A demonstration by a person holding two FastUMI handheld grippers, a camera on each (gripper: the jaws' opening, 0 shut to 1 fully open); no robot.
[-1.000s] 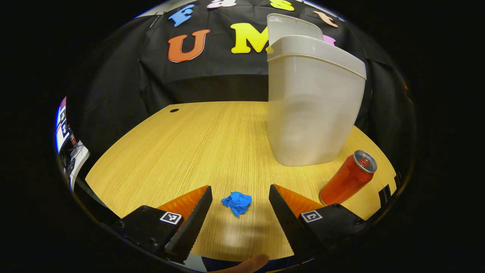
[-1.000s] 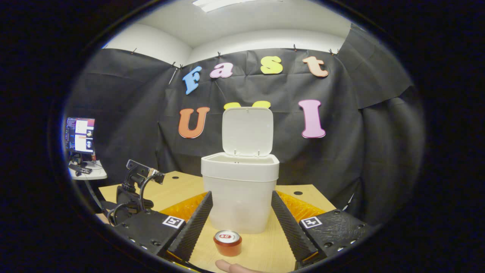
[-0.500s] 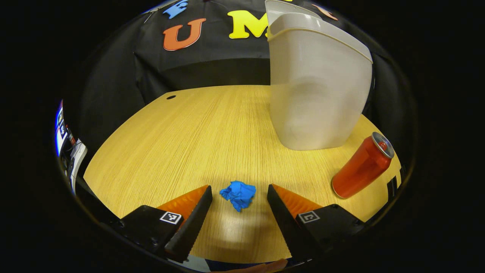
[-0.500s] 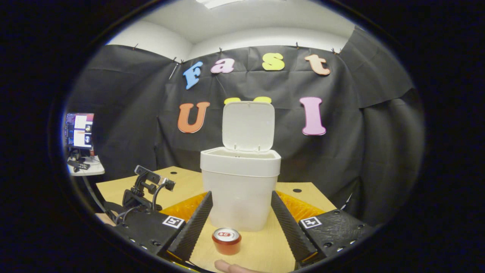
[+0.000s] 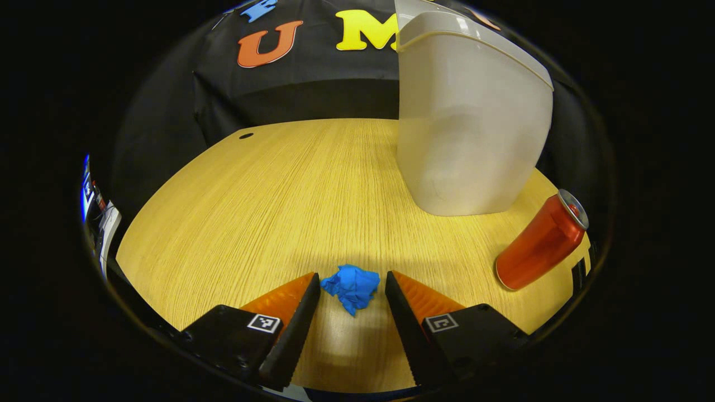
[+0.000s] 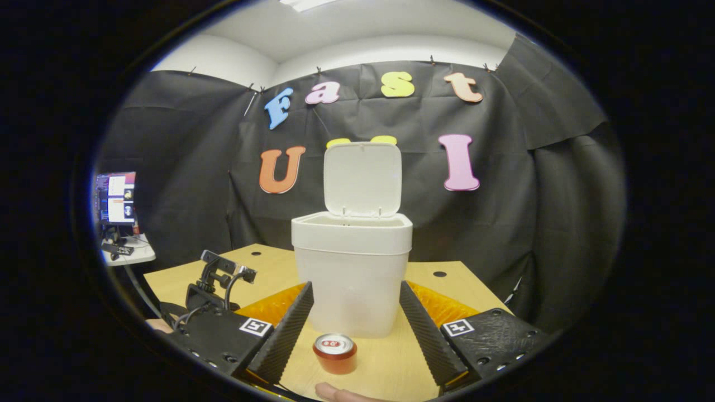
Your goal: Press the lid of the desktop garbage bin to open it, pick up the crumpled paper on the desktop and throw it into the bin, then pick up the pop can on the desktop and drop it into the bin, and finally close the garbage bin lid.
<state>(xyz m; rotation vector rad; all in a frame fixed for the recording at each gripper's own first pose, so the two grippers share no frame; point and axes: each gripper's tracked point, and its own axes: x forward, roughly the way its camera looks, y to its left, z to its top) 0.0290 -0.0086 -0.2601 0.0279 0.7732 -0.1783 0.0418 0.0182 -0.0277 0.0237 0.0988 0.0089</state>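
The blue crumpled paper [image 5: 352,286] lies on the wooden desktop [image 5: 268,201], right between the tips of my left gripper [image 5: 351,279]. That gripper is open, its fingers [image 5: 290,329] close on either side of the paper without clearly pressing it. The white bin [image 5: 469,123] stands behind to the right, and the red pop can [image 5: 540,243] stands upright at its right. In the right gripper view the bin [image 6: 353,279] has its lid [image 6: 363,178] raised upright. The can [image 6: 335,353] stands in front of it, low between the fingers of my open right gripper [image 6: 355,288], which is held above the desk.
In the right gripper view the left gripper's body [image 6: 215,279] sits low at the left over the desk. A fingertip [image 6: 338,393] shows at the bottom edge. A side table with a monitor [image 6: 114,198] stands far left. The desk has small round holes [image 6: 439,274] near its back edge.
My left gripper has moved down and forward, so the paper now lies between its fingertips, and its fingers have narrowed a little. The right gripper has barely shifted.
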